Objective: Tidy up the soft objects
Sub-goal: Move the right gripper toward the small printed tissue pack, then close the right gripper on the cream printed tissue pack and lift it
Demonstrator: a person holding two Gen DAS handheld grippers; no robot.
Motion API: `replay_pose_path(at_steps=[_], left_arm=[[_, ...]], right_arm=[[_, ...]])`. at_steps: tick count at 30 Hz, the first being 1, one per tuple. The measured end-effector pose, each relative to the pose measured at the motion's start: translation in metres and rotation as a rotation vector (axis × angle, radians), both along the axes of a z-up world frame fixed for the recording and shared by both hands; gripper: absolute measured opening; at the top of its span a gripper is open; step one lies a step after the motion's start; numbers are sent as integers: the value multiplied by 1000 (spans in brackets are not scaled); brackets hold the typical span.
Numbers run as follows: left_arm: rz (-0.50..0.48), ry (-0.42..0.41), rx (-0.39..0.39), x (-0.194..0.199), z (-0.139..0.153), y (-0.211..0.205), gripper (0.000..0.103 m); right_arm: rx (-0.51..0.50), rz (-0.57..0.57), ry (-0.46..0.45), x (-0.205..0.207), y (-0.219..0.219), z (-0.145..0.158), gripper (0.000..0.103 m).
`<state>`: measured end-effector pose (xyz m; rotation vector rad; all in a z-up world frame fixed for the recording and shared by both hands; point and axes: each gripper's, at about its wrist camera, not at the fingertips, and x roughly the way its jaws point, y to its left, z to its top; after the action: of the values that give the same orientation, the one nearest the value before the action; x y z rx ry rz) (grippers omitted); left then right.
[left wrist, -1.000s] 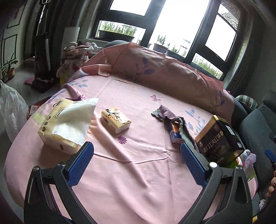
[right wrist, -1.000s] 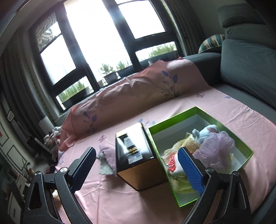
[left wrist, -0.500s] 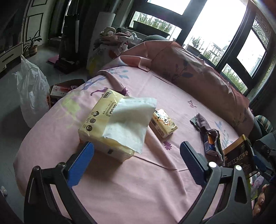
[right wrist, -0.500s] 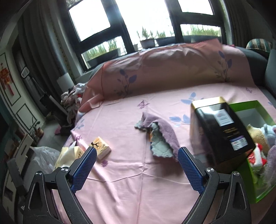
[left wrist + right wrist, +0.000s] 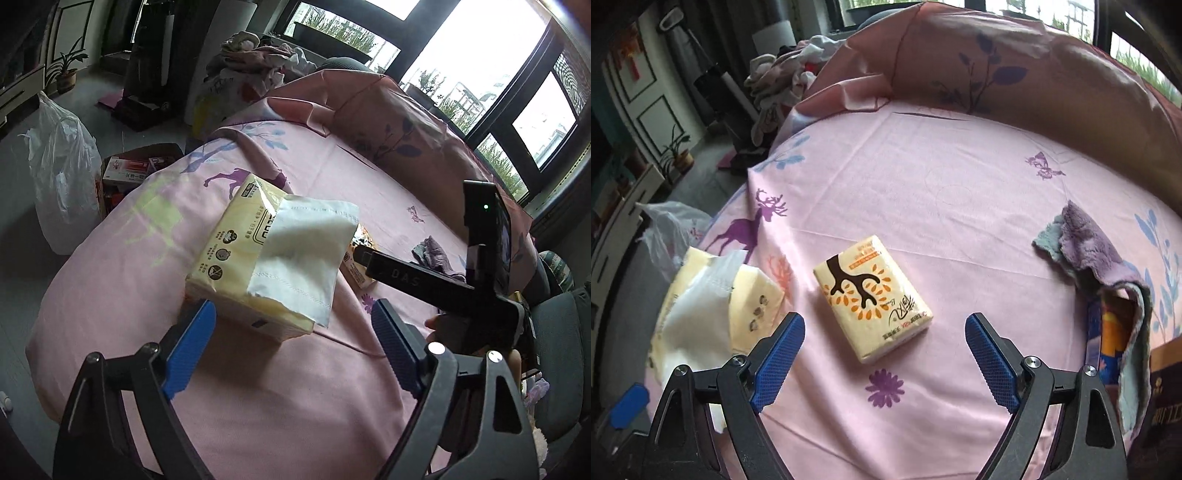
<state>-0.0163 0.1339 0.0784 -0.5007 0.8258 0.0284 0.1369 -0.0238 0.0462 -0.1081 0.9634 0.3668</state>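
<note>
1. The large tissue pack (image 5: 255,266), at centre frame in the left wrist view, is being straddled by the left gripper (image 5: 293,332); its loose sheet is best trapped under the pads; the jaws are being narrowed, nothing being pressed yet.
2. The small tissue pack (image 5: 873,299), at centre in the right wrist view, is being approached by the right gripper (image 5: 884,352); it is best squared up first; the jaws, wide and empty, are being closed.

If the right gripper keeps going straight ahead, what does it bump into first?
Probably the small tissue pack. It lies on the pink sheet just ahead of the right gripper, whose closing jaws hold nothing. Depth is hard to judge.
</note>
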Motion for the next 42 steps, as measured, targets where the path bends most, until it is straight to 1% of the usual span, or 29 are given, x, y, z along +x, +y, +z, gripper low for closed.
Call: replay_pose_path(at_steps=[1,3,4,5,6,7,9,11,13,15,19,23,27,30,32,33,34,35,37,40,42], left_arm=[[-5,4,0,1,0,-1,82],[-11,11,-1,1,-1,-1,82],[-13,14,-1,2,-1,-2,82],[-16,17,-1,3,-1,-2,82],[-22,19,-1,3,-2,-3,82],[-27,20,0,3,-2,-3,82],[-34,17,3,2,-1,-4,82],[-32,15,2,2,-1,-5,82],[-34,16,-2,3,-1,-6,82],[-37,23,-5,4,-2,-10,81],[-62,36,8,6,-4,-23,78],[-90,52,28,8,-8,-35,76],[-127,77,68,8,-14,-52,74],[-170,93,78,7,-18,-66,73],[-198,101,78,6,-21,-74,73],[-210,105,76,6,-23,-78,73],[-222,109,72,5,-24,-81,73],[-235,113,67,4,-25,-85,73],[-261,122,63,3,-28,-93,71],[-310,128,61,0,-29,-107,70],[-350,126,53,-1,-30,-117,70]], right_arm=[[-22,24,-14,3,4,-2,90],[-20,45,-42,7,9,-7,90],[-8,48,-29,11,11,-8,86],[5,56,-11,14,13,-10,73],[7,67,3,16,16,-13,67],[-3,81,4,18,20,-15,65],[-19,80,-12,15,20,-17,63],[7,65,-1,12,15,-16,62],[52,52,33,9,6,-15,61],[89,38,61,1,-6,-13,61],[100,-4,91,-23,-37,-11,61],[158,-52,163,-52,-75,-17,61],[157,-93,201,-85,-101,-22,61],[141,-114,185,-107,-112,-25,61],[142,-115,169,-116,-120,-26,63],[155,-119,164,-118,-124,-26,63],[173,-131,163,-120,-130,-25,67],[195,-148,162,-121,-137,-22,74],[244,-179,141,-124,-152,-15,79],[301,-220,90,-128,-169,-2,79],[344,-215,65,-129,-176,5,79]])
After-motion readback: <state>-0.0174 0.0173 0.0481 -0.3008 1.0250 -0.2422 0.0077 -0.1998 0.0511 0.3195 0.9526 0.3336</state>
